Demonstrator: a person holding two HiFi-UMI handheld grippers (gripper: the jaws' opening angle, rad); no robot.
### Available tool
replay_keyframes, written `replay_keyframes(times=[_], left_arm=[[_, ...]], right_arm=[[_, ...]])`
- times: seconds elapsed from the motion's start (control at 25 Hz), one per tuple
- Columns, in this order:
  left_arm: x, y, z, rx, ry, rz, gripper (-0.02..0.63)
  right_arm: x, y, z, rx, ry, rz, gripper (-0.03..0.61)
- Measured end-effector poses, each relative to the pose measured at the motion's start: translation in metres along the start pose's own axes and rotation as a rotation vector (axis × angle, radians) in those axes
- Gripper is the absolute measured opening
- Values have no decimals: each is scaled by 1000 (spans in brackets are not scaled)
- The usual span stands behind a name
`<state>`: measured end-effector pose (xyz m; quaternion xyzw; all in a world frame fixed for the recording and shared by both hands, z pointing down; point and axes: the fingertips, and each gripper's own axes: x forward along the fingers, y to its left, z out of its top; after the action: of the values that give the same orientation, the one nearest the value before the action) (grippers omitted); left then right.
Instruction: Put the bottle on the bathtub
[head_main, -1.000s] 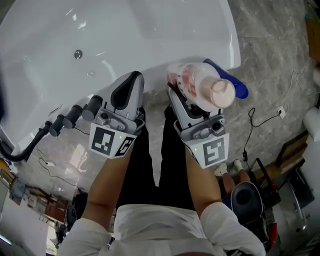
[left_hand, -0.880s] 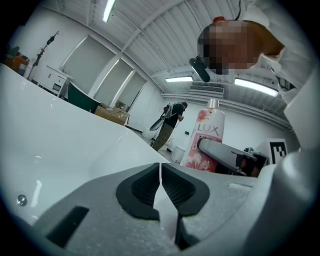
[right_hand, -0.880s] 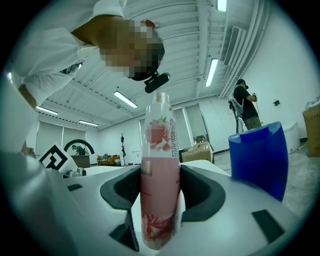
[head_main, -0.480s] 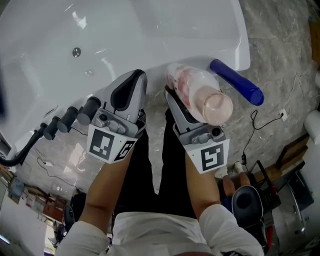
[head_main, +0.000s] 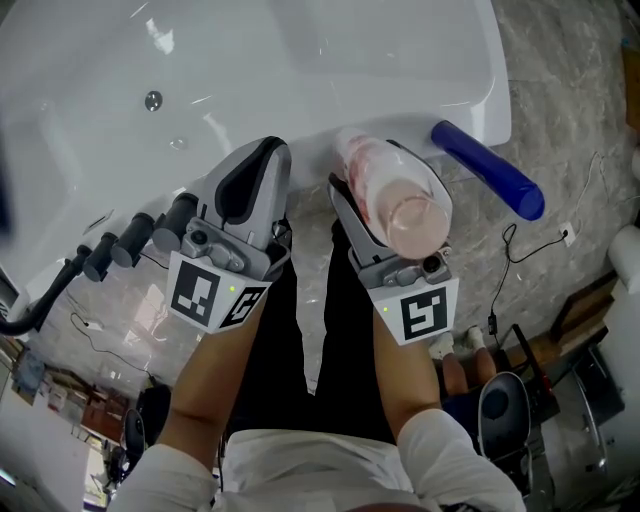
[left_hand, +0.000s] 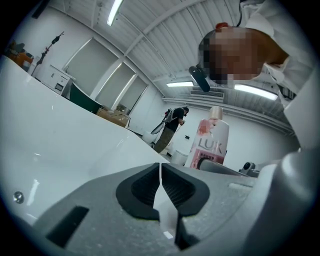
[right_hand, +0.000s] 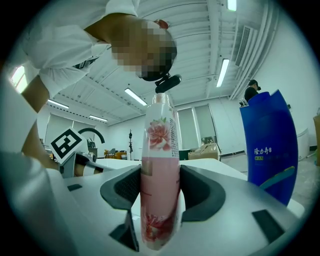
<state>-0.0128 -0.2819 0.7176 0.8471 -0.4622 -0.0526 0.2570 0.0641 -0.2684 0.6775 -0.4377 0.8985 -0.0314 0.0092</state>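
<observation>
My right gripper (head_main: 372, 190) is shut on a pink bottle (head_main: 395, 197) with a flower label, held upright with its cap toward the head camera. In the right gripper view the pink bottle (right_hand: 160, 175) stands squeezed between the dark pads. It hovers just over the near rim of the white bathtub (head_main: 300, 60). My left gripper (head_main: 255, 165) is beside it on the left, shut and holding nothing; its pads meet in the left gripper view, where the pink bottle (left_hand: 209, 142) shows to the right of the left gripper (left_hand: 160, 187).
A blue bottle (head_main: 488, 170) lies on the marble floor by the tub's right corner, and the blue bottle (right_hand: 270, 145) fills the right of the right gripper view. A black hose with handles (head_main: 120, 245) lies at left. Cables (head_main: 520, 240) and a stool (head_main: 505, 410) sit at right.
The head view has shifted slightly, so the tub corner and blue bottle appear further right. The right gripper and pink bottle have moved a little left, clear of the blue bottle. The left gripper holds still.
</observation>
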Motion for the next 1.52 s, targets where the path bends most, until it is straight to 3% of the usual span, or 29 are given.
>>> replay_keyframes(times=[0.6, 1.08, 1.52], left_arm=[[-7, 8, -4, -10, 1, 1, 25], [-16, 5, -2, 32, -3, -13, 25], [-14, 1, 2, 33, -2, -3, 25]], right_arm=[[7, 7, -14, -35, 14, 14, 227], [8, 12, -23, -38, 13, 25, 227], [6, 15, -24, -84, 69, 41, 229]])
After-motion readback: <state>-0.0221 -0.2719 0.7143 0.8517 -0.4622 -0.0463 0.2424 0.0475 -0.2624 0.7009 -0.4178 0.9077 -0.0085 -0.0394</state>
